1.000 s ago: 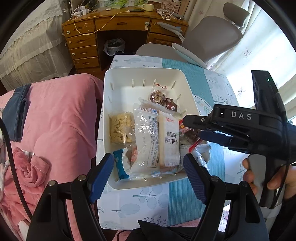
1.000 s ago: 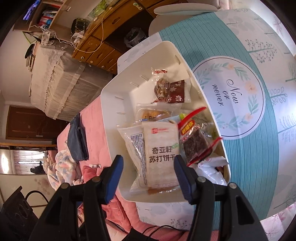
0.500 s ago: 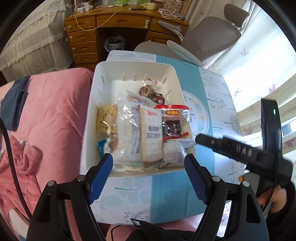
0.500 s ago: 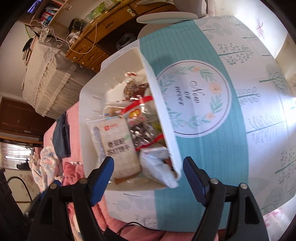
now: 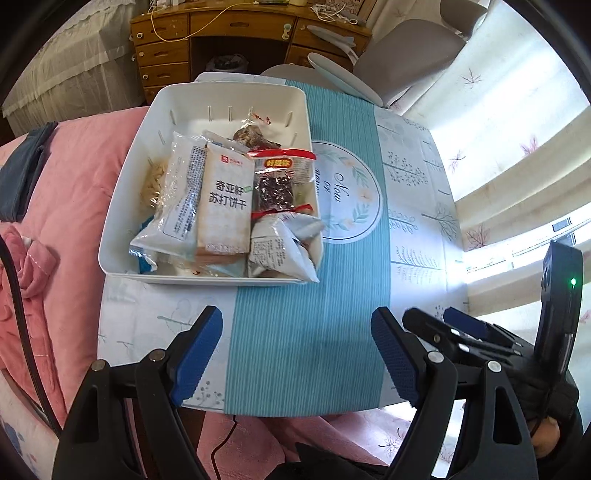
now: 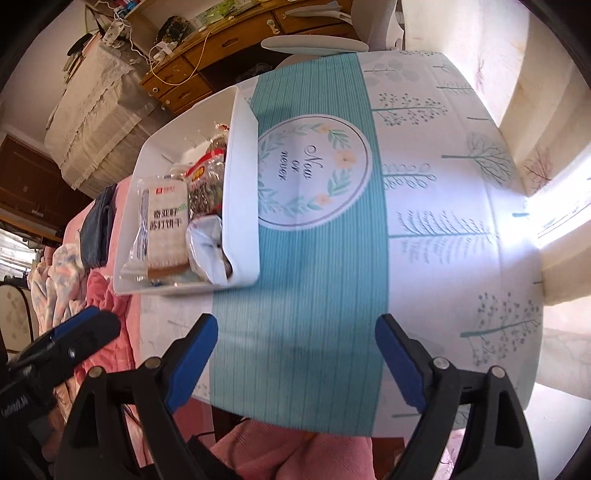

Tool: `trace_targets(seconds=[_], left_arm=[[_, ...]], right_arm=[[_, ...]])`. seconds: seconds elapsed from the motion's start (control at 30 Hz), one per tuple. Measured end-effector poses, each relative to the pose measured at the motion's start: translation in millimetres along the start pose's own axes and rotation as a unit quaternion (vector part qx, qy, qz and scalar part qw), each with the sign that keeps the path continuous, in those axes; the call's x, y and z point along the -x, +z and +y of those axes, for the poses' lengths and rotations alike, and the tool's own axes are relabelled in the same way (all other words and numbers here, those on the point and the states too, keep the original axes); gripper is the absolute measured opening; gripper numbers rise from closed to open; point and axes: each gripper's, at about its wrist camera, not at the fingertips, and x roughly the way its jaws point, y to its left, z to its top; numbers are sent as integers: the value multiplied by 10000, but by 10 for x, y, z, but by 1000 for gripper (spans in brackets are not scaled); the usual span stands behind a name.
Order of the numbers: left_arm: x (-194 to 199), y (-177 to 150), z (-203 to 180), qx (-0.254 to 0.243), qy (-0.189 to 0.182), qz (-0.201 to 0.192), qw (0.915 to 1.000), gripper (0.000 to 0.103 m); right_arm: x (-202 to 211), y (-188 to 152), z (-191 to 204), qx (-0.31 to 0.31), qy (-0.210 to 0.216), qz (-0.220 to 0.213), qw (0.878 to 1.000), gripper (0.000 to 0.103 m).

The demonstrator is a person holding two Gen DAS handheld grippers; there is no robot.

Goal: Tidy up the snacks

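A white bin (image 5: 122,206) stands on the left part of the table, also in the right wrist view (image 6: 242,192). It holds several snack packs: a white cracker pack (image 5: 225,206), a red-edged clear pack of dark snacks (image 5: 279,184), a silver pouch (image 5: 277,251) and a bag of pale nuts (image 5: 155,181). My left gripper (image 5: 297,354) is open and empty, above the table's near edge, short of the bin. My right gripper (image 6: 295,358) is open and empty, to the right of the bin. It also shows in the left wrist view (image 5: 443,328).
The table wears a teal-striped cloth with a round floral print (image 6: 314,177). A pink quilt (image 5: 62,177) lies left of the table. A grey chair (image 5: 399,59) and a wooden desk (image 5: 221,33) stand behind it. Bright curtains hang at the right.
Both grippers have pulled back from over the bin toward the table's near edge. The right gripper has swung right, off the bin. The snacks have not moved.
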Motion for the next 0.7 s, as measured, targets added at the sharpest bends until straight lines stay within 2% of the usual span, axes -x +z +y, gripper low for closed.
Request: trace_targets(seconds=[0.07,0.13,0.33,0.5,0.57,0.7], left_arm=[[75,-67,-50,-32,-21,-48,10000,82],[173,-108,-86,-90,-27,-93,9999,89],[573,-161,-228,-337,-100,-371,9987,101],[821,-263,-474,-659,-47,-592,9961,102],[876,-316,-528,-597,-31,-662,9960,102],[941,-422,-559,-425,328,-850,9949,102]], right_arm=[[94,-106,-35,97,-50,28,9999,92],[198,-186,-52,206,-116,46,9997,95],[644,-321,42,573,-99,-79,9983,97],[1036,-417,227,747,-40,-298,9967,100],[1162,-505,308,813,-59,-445,9957,102],[1284,-691,371,675,-91,-701,9952,103]])
